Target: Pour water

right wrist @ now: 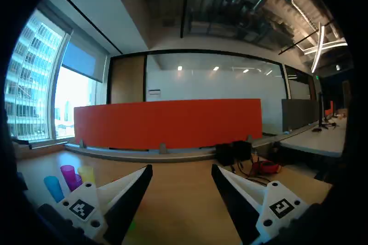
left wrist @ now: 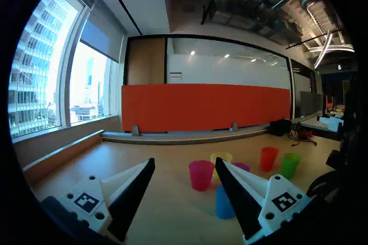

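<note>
Window (left wrist: pixel 41 84): tall glass along the left side, with city towers outside.
Orange panel (left wrist: pixel 202 107): a long band across the far wall, standing behind the tabletop (left wrist: pixel 175 208).
Tabletop: pale wood, carrying all the cups.
Left gripper (left wrist: pixel 184 161): released, fingers spread wide with nothing between them, aimed along the tabletop at the cups.
Right gripper (right wrist: pixel 181 168): also released and holding nothing, pointing at bare wood, with the cups off to its left.
Black bag (right wrist: pixel 234 153): at the far edge of the tabletop, with a red item just beside it.
Pink cup (left wrist: pixel 201 174): nearest the middle, upright, long axis vertical, mouth up.
Red cup (left wrist: pixel 268 158) and green cup (left wrist: pixel 290 164): upright side by side at the right of the group.
Yellow cup (left wrist: pixel 221 157): upright, just behind the pink one.
Blue cup (left wrist: pixel 224 202): closest, long axis vertical, partly behind a finger (which end is up I cannot tell).
Purple cup (left wrist: pixel 241 167): mostly hidden.
</note>
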Motion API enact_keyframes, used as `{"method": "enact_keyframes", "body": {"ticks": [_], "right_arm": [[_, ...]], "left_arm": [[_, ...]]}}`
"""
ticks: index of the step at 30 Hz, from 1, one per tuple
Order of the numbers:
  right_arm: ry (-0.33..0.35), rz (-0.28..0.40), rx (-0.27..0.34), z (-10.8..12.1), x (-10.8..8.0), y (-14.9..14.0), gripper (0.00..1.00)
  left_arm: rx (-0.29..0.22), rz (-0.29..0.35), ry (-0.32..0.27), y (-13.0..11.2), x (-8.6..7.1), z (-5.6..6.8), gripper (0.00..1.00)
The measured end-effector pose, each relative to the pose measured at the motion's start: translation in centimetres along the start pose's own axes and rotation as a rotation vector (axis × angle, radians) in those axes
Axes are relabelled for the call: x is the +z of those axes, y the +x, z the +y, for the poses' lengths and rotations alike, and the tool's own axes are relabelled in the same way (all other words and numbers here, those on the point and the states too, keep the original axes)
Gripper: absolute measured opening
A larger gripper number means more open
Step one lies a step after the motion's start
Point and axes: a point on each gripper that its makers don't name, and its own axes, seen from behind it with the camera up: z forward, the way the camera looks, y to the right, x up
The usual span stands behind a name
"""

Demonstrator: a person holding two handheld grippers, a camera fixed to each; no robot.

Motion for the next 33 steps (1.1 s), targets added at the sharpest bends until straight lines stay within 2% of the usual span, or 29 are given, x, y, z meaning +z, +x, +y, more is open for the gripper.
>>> {"method": "enact_keyframes", "body": {"ticks": [9,18,24,33], "right_arm": [[-0.054,0.039,-0.036,0.6,-0.9,1.2,0.99],[-0.056,0.028,-0.013,0.4,-1.2,1.2,0.99],[-0.044,0.011,-0.035,-0.1,-1.0,0.9,0.99],[-0.043,0.016,-0.045,-0.3,-0.8,1.6,0.99]], "left_arm": [[-0.007,0.029,0.048,0.5,0.0,-0.9,0.98],[0.007,0.046,0.068,0.4,0.3,-0.9,0.97],[0.028,0.058,0.089,0.6,0.5,-1.0,0.97],[0.038,0.050,0.094,-1.1,0.7,-1.0,0.98]]}}
